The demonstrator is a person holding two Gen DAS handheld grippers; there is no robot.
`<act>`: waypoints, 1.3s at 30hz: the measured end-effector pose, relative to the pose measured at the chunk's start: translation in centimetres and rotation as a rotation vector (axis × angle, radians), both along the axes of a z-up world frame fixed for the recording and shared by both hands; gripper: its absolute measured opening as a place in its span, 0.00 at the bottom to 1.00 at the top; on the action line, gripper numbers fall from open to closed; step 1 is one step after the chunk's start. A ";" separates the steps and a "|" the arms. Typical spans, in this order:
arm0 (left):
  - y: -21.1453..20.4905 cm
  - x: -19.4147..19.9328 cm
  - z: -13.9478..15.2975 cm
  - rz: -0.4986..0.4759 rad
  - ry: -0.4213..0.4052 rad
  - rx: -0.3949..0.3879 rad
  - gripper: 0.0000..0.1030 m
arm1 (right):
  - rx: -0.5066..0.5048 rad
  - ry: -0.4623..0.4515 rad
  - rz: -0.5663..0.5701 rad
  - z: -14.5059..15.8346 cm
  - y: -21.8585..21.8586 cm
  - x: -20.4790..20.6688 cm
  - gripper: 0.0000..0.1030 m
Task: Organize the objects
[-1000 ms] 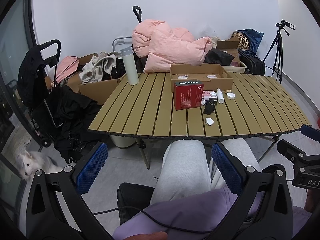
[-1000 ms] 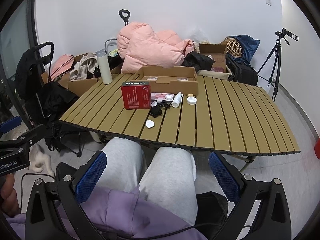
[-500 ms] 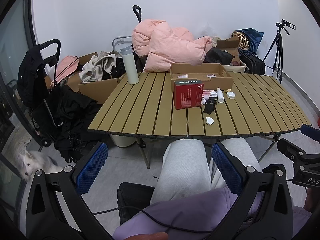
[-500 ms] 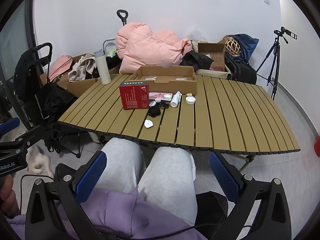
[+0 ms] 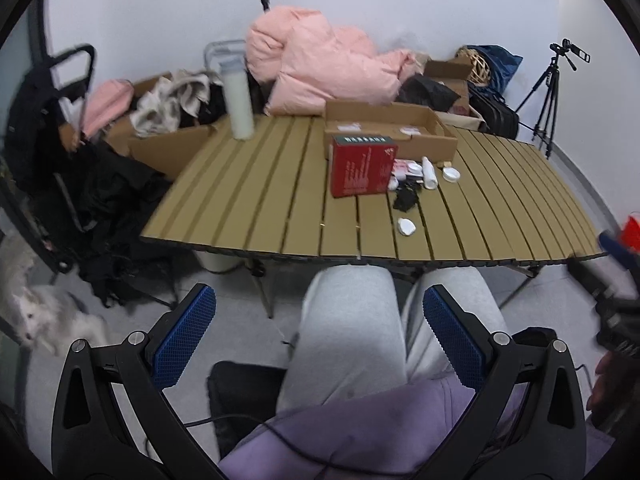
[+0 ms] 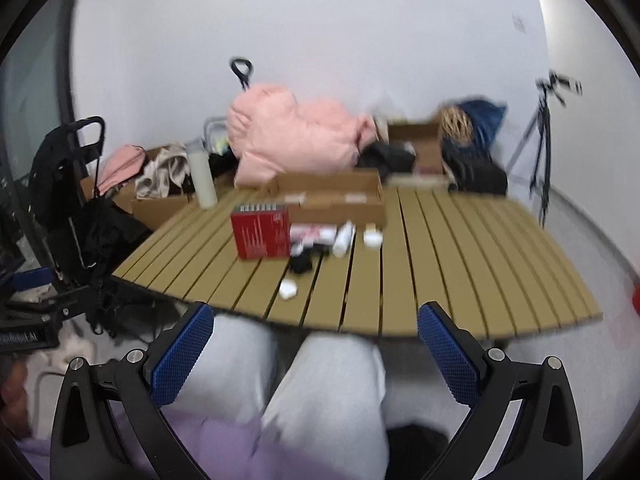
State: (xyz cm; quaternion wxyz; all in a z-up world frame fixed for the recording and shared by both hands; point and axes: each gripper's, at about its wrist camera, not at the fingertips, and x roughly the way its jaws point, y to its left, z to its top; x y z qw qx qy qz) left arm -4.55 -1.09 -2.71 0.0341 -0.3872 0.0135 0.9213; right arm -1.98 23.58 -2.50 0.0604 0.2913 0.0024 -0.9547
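Lying beside red box (image 5: 362, 165), bottle (image 5: 429, 168) points away.

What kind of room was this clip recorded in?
Probably a spare room at home used for recording: a folding slatted wooden camping table, a crumpled pink padded duvet heaped among open cardboard boxes, and a camera on a black tripod.

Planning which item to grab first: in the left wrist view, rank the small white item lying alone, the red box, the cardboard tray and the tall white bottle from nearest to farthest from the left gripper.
From the left gripper:
1. Small white item, alone near the table's front edge.
2. Red box, mid-table.
3. Cardboard tray, directly behind the red box.
4. Tall white bottle, far left corner.
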 end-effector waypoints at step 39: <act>6.7 -21.0 -13.8 -0.153 -0.098 0.113 0.25 | -0.059 -0.354 0.183 -14.8 0.1 -25.7 0.71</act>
